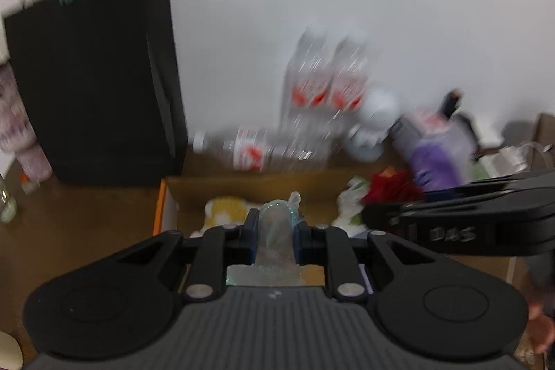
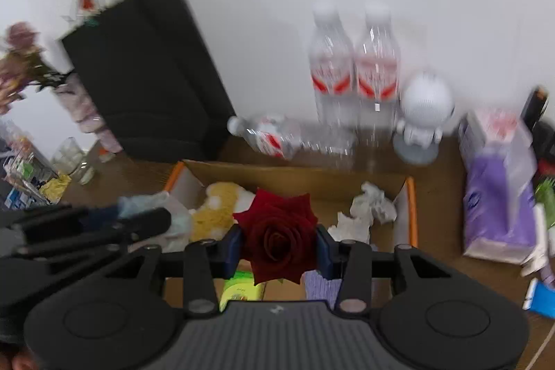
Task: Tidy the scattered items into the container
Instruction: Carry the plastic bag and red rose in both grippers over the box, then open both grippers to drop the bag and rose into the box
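My left gripper is shut on a crumpled clear plastic wrapper, held above the open cardboard box. In the right wrist view my right gripper is shut on a dark red rose, also over the cardboard box. Inside the box lie a yellow plush toy, crumpled white tissues, a green packet and a purple item. The left gripper shows at the left of the right wrist view, and the right gripper at the right of the left wrist view.
A black paper bag stands behind the box on the left. Two upright water bottles, one lying bottle and a white figurine line the wall. A purple tissue pack sits right; a glass jar and dried flowers left.
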